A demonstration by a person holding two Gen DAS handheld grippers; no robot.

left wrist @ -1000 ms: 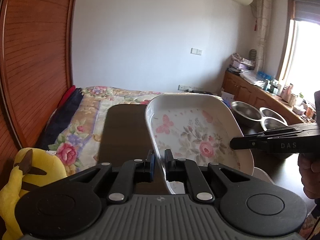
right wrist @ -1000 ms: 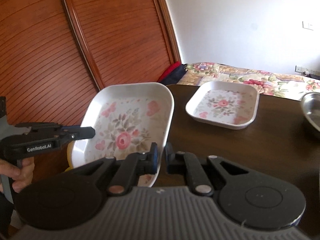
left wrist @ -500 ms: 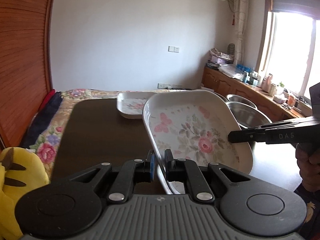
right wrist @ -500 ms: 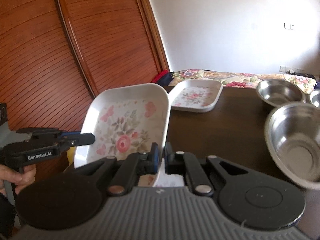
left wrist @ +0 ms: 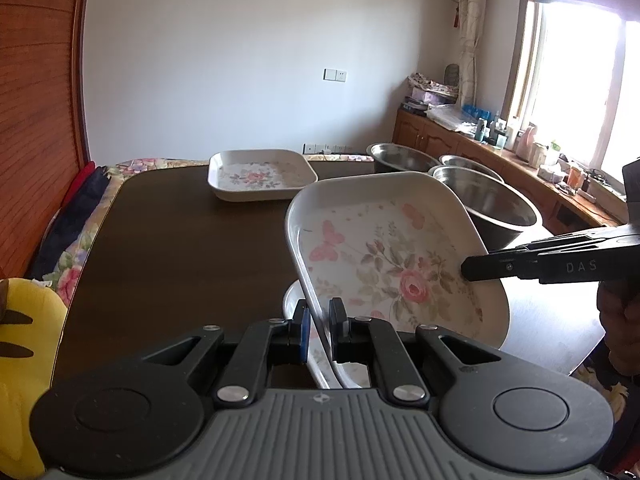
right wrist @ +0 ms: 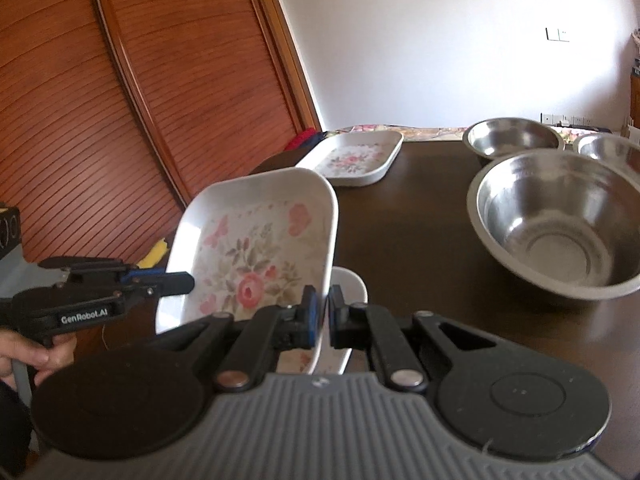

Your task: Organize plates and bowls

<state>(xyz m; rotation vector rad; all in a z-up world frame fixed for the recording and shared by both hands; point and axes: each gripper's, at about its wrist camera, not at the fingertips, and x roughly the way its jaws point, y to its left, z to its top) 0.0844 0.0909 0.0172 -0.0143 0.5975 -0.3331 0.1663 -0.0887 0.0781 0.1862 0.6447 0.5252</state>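
Left gripper (left wrist: 319, 322) clamped on near rim of floral plate (left wrist: 392, 264), right gripper (right wrist: 325, 312) clamped on opposite rim; plate tilted, lifted at frame centre above another plate (right wrist: 352, 292) on dark table (left wrist: 180, 240); third plate (left wrist: 260, 174) and steel bowls (right wrist: 560, 224) farther back

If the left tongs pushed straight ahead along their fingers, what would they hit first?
Probably the second floral plate lying just beneath the held floral plate that the left tongs grip; beyond it, bare table. Depth is uncertain.
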